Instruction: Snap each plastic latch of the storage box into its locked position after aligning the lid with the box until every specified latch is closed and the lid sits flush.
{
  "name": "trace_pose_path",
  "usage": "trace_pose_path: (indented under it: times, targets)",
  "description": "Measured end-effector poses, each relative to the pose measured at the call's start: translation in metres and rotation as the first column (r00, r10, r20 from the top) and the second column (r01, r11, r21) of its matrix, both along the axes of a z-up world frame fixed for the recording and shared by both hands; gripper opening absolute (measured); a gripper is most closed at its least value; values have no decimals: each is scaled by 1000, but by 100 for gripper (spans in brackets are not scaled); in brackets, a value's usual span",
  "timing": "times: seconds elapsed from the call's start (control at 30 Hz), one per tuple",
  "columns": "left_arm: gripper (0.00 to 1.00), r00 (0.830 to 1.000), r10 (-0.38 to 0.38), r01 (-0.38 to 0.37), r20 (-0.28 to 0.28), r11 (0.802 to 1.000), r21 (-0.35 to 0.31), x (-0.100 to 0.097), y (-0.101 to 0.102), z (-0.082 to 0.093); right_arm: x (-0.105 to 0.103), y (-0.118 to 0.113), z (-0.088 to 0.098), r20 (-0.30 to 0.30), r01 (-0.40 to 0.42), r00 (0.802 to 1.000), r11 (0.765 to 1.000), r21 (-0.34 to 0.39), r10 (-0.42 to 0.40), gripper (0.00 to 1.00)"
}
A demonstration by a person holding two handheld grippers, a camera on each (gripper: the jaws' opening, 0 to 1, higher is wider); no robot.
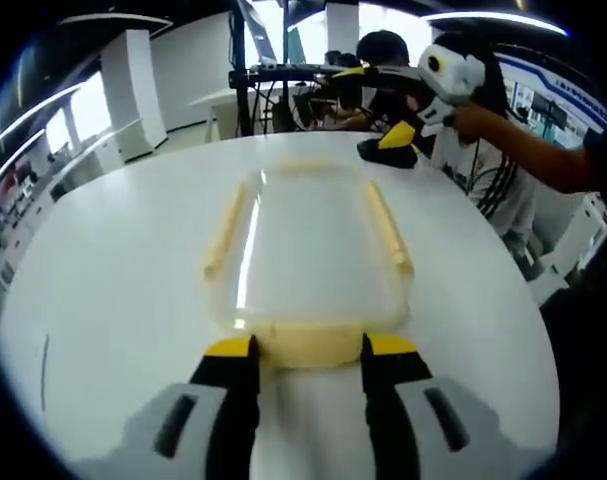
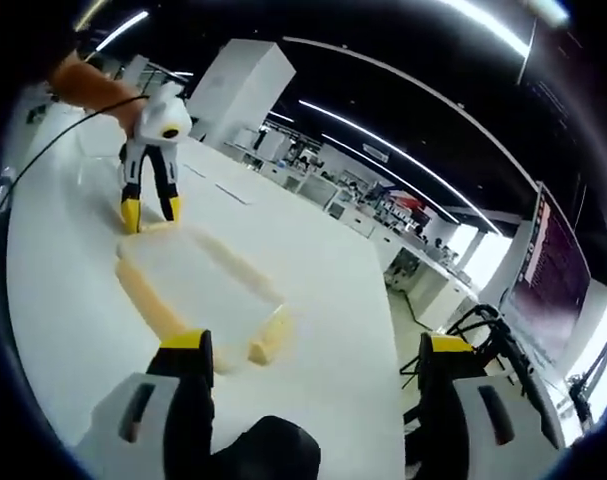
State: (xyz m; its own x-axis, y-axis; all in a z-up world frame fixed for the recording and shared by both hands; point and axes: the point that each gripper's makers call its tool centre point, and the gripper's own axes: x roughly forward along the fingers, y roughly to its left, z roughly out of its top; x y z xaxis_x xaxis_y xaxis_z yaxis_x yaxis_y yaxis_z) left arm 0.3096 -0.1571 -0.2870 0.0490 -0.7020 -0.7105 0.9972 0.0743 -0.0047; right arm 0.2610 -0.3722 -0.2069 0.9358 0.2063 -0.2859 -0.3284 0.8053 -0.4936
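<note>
The left gripper, seen in the left gripper view, stands with its yellow-tipped jaws spread apart on either side of the near-end latch of the storage box, the tips just beside that cream flap without visibly pinching it. The box lies flat on the round white table, its clear lid apparently seated on top, with a long cream latch along the left edge and another along the right edge; whether these are snapped down cannot be told. At the far end of the box the right gripper hovers above the table, held by a person's hand. In the right gripper view that gripper's own jaws stand wide apart and hold nothing, tilted so the box sits toward the left jaw, with the end latch on this side sticking outward as if not yet closed. The box looks light, thin-walled and glossy, so it will probably skate on the smooth table if pushed from one end alone; bracing one end while the other gripper presses looks sensible. The latches seem stiff but springy, best pressed on their broad outer face near the middle. No legible brand, label or writing shows on the box or grippers.
</note>
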Motion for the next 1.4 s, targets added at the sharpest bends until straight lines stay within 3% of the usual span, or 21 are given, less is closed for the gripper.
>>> trace_pose_path:
  times: [0.2,0.33,0.57,1.13,1.4]
  targets:
    - [39,1000,0,0,0,1000,-1,0,0,0,2,2,-1,-9,-12,1000,1000,-12,12,83]
    - [39,1000,0,0,0,1000,-1,0,0,0,3,2,-1,-11,-16,1000,1000,-15,15,75]
    - [39,1000,-1,1,-1,1000,2,0,1,0,7,5,3,-11,-45,999,999,-17,45,74]
    - [39,1000,1,-1,-2,1000,8,-1,1,1,18,-9,-12,-148,-155,980,977,-147,133,77]
    - [39,1000,1,-1,-2,1000,5,-1,0,1,22,-6,-12,-198,-215,963,965,-149,184,77]
